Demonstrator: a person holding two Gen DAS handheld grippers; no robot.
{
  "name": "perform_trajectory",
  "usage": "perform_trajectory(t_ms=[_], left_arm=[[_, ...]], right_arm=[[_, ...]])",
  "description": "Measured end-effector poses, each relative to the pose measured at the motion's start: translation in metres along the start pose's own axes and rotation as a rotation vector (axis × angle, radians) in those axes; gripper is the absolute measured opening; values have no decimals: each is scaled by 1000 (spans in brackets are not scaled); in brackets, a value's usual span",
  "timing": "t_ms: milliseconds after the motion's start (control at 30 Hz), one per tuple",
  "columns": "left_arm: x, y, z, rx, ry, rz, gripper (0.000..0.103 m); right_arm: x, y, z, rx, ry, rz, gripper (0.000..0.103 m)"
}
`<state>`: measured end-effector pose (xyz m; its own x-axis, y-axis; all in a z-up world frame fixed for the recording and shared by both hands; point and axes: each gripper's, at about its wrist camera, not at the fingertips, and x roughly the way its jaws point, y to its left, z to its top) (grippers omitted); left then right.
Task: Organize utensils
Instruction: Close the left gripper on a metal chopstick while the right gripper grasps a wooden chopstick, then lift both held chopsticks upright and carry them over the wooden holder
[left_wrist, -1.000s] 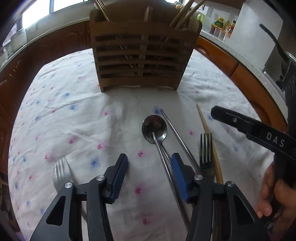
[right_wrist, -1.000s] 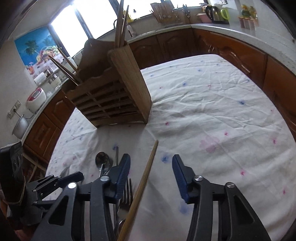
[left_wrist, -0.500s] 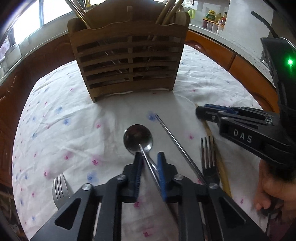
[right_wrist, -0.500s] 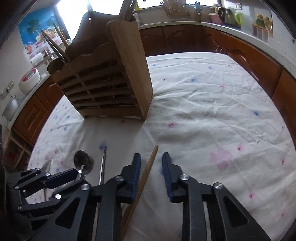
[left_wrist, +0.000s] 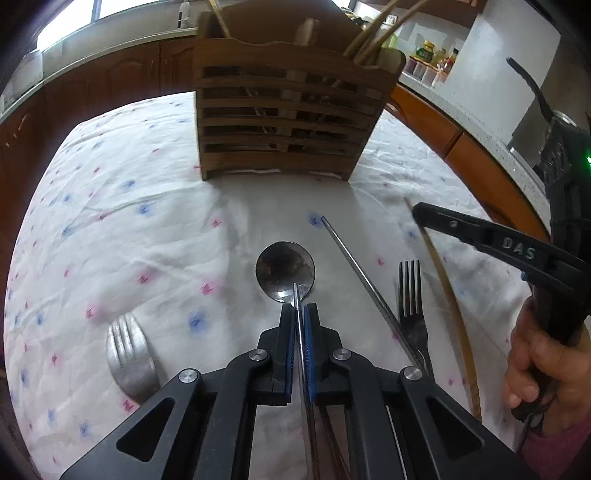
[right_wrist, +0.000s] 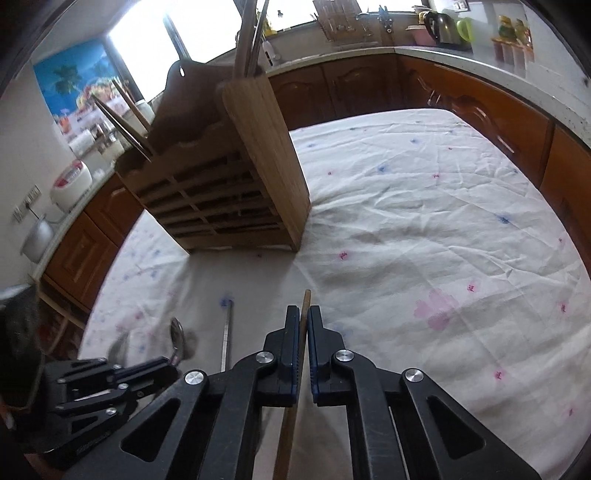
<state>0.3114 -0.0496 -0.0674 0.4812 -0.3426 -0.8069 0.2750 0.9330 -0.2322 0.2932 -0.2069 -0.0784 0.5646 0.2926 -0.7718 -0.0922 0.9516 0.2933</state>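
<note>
Both grippers are now fully clenched where half a second ago their pads were only closing in: the left gripper (left_wrist: 299, 314) is pinching the spoon (left_wrist: 285, 268) by its handle just behind the bowl, and the right gripper (right_wrist: 303, 317) is gripping the wooden chopstick (right_wrist: 305, 301), whose tip is poking out at 12 o'clock. Two forks (left_wrist: 410, 291) (left_wrist: 127, 350) and a metal chopstick (left_wrist: 354, 266) are lying on the flowered tablecloth (left_wrist: 147, 221), and farther off at 12 o'clock the slatted wooden utensil holder (left_wrist: 284, 122) is standing before brown kitchen cabinets (right_wrist: 369, 85).
</note>
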Motion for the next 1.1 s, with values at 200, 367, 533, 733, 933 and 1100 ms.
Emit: perform_trajectory(t_ms=[200, 367, 533, 733, 933, 1100], left_arm=[[-9, 8, -4, -9, 5, -11, 4], [-7, 9, -9, 0, 26, 6, 4], [-10, 8, -12, 13, 39, 1, 4], [-25, 12, -16, -1, -6, -27, 4], [-54, 20, -18, -26, -82, -32, 3], [-89, 21, -21, -37, -159, -34, 3]], right_arm=[[-19, 4, 0, 7, -36, 24, 4], [-22, 5, -3, 11, -37, 31, 4], [-28, 5, -7, 18, -45, 37, 4], [-37, 6, -10, 20, -59, 45, 4], [-51, 13, -11, 10, -85, 61, 4], [-67, 23, -8, -8, -120, 75, 4]])
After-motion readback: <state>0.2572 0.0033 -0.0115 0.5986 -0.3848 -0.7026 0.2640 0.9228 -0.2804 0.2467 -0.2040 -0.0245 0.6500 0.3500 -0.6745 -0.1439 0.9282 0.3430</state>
